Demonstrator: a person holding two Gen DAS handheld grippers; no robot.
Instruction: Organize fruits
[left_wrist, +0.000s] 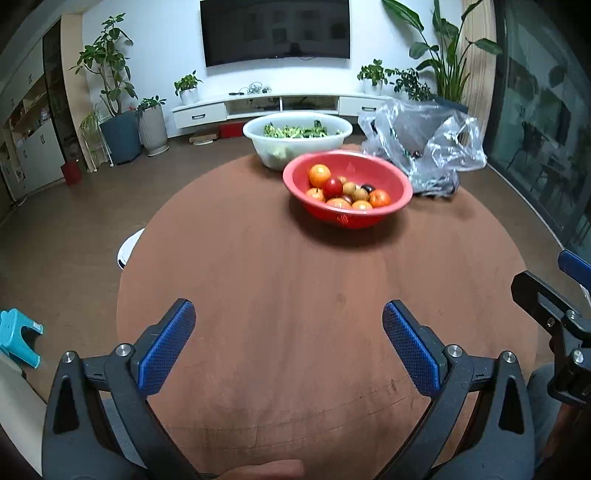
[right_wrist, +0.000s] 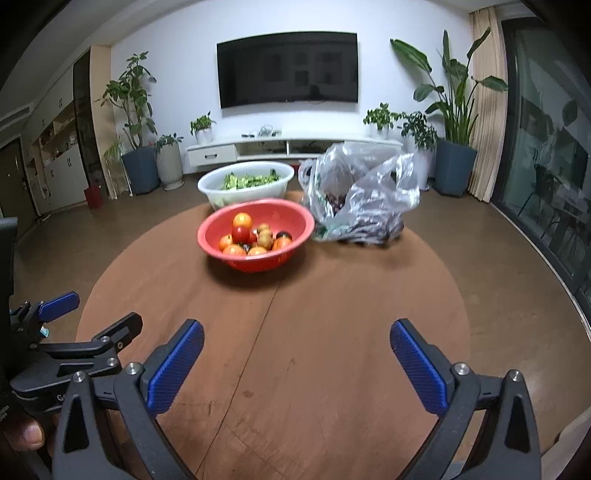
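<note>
The left gripper (left_wrist: 288, 343) is open wide, with nothing between its blue pads (left_wrist: 168, 347). The right gripper (right_wrist: 297, 363) is open wide too, and it holds nothing. Both hang over the near part of the round brown table (left_wrist: 295, 295), side by side. In the left wrist view the right gripper shows at the right edge.

Far ahead of both grippers sits a red bowl (left_wrist: 388, 181) on the table. It is full of fruits (left_wrist: 345, 190): orange ones, a red one, some small brownish ones and a dark one. From the left gripper the red bowl is ahead and a bit to the right. From the right gripper it is ahead and a bit to the left.

Just behind the red bowl is a white bowl (right_wrist: 210, 188) with green vegetables (right_wrist: 249, 181) in it. A crumpled clear plastic bag (right_wrist: 364, 195) lies just to the right of the red bowl, with dark things inside.
</note>
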